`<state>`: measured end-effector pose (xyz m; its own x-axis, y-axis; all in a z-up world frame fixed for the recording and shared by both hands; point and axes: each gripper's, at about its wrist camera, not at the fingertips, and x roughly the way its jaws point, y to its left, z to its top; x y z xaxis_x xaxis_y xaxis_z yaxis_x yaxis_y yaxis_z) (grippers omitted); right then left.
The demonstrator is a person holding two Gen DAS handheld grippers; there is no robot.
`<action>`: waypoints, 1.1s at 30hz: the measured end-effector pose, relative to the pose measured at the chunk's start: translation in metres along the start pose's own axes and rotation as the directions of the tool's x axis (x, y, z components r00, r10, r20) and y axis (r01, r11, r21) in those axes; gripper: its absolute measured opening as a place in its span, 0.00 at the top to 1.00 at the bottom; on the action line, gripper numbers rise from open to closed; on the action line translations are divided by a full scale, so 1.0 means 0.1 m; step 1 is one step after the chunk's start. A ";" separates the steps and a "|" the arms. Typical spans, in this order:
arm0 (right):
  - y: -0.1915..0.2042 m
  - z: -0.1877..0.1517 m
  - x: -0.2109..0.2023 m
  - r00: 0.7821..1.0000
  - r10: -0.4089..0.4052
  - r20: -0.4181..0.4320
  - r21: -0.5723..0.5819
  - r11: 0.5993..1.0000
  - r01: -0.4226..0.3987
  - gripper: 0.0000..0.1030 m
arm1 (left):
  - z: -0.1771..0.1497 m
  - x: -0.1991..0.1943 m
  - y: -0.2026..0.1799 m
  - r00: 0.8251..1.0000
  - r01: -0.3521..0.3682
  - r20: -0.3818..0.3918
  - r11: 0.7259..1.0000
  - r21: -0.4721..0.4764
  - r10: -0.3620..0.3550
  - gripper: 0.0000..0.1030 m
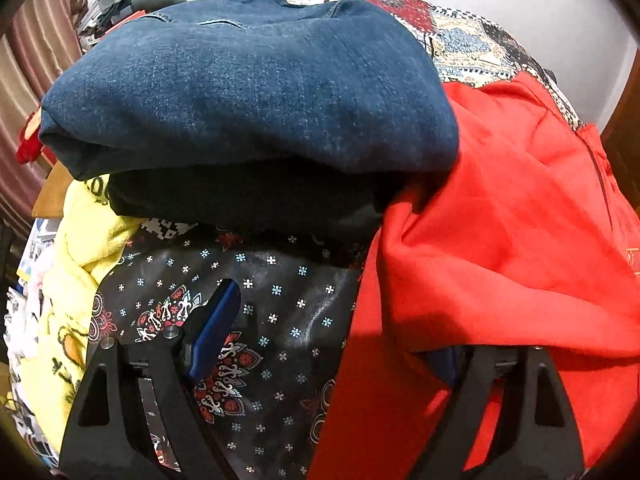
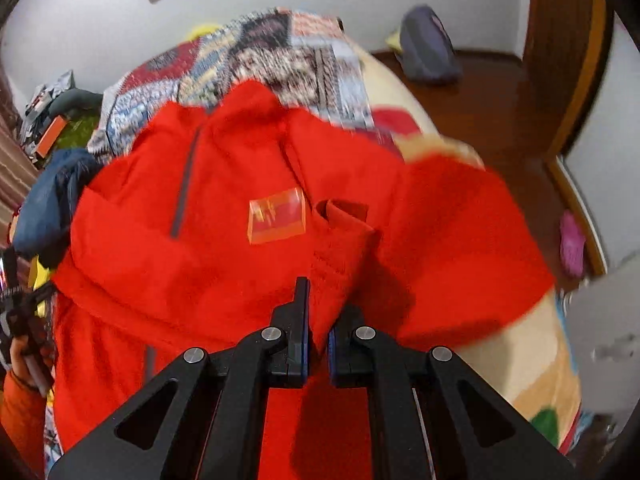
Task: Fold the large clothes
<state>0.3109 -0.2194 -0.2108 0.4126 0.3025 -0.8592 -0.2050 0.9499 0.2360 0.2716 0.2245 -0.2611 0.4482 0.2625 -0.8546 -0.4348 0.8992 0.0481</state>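
A large red jacket (image 2: 248, 184) with a grey zip and a square chest patch (image 2: 277, 216) lies spread on the bed. My right gripper (image 2: 319, 320) is shut on a fold of its red fabric near the front edge. In the left wrist view the jacket (image 1: 500, 240) fills the right side and drapes over the right finger. My left gripper (image 1: 340, 340) is open wide, its left finger (image 1: 216, 328) over a black flowered cloth (image 1: 272, 320); nothing is held between the fingers.
Folded blue jeans (image 1: 248, 92) lie on a dark garment ahead of the left gripper. A yellow cloth (image 1: 68, 280) lies at the left. A patterned quilt (image 2: 280, 56) covers the bed. A wooden floor with a grey bag (image 2: 428, 48) is at the right.
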 end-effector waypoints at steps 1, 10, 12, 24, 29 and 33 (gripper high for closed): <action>-0.03 -0.08 -0.01 1.000 0.008 -0.014 0.011 1.000 -0.008 0.94 | -0.01 0.00 0.00 1.000 0.002 -0.005 1.000 0.008 -0.002 0.18; -0.20 -0.42 -0.11 0.989 -0.126 -0.083 0.017 0.992 0.128 0.63 | -0.16 -0.31 -0.09 1.000 0.022 -0.002 0.987 0.161 -0.022 0.18; -0.26 -0.41 -0.21 0.986 -0.159 -0.057 0.011 0.987 0.160 0.59 | -0.21 -0.47 -0.11 0.999 0.034 0.017 0.977 0.213 -0.038 0.18; -0.74 -0.10 -0.56 0.970 -0.233 0.066 0.150 0.964 0.222 0.42 | 0.00 -1.25 -0.51 0.970 0.106 0.179 0.946 0.306 -0.167 0.18; -1.07 -0.03 -0.36 0.979 -0.201 0.027 0.266 0.946 0.187 0.42 | 0.17 -1.25 -0.85 0.959 0.158 0.181 0.941 0.298 -0.218 0.18; -1.38 -0.04 -0.07 0.990 -0.133 -0.037 0.362 0.922 0.137 0.42 | 0.22 -1.10 -1.12 0.958 0.212 0.128 0.935 0.284 -0.256 0.18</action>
<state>0.3322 -0.3526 -0.2394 0.4033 0.1705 -0.8991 0.1885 0.9460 0.2639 0.2885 0.1029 -0.1614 0.6407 0.0662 -0.7649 -0.0898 0.9959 0.0109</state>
